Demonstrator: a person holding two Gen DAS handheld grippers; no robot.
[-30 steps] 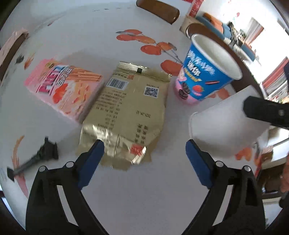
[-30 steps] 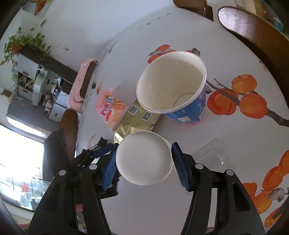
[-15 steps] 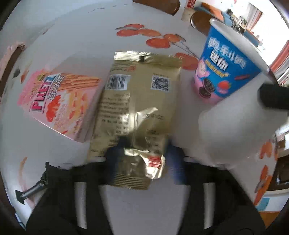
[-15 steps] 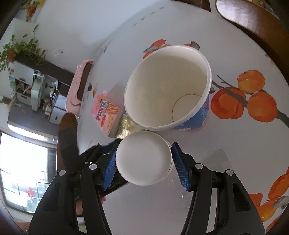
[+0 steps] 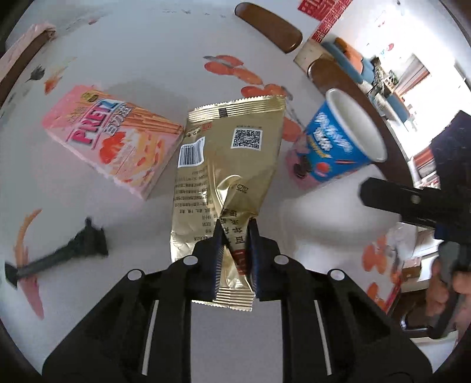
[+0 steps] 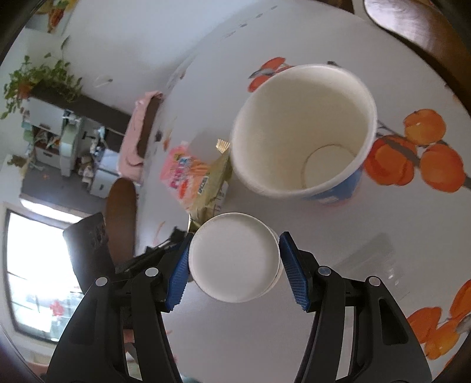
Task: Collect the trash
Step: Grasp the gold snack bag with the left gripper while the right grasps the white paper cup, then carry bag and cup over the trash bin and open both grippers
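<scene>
My left gripper (image 5: 234, 235) is shut on the near end of a gold snack wrapper (image 5: 226, 165), lifting it off the white table; the wrapper also shows in the right wrist view (image 6: 210, 188). My right gripper (image 6: 234, 259) is shut on a white paper cup (image 6: 234, 257), held above the table next to a big blue snack cup (image 6: 303, 129) that stands open and empty. The blue cup (image 5: 335, 141) is to the right of the wrapper. A pink Pretz box (image 5: 112, 138) lies left of the wrapper.
A black clip-like tool (image 5: 64, 250) lies at the near left of the table. A clear plastic piece (image 6: 379, 259) lies right of the white cup. Wooden chair backs (image 5: 270, 26) stand around the round, orange-printed table (image 6: 426, 153).
My left gripper went from open around the wrapper's near edge to shut on it and lifted that end. My right gripper with the white cup moved closer to the blue cup.
</scene>
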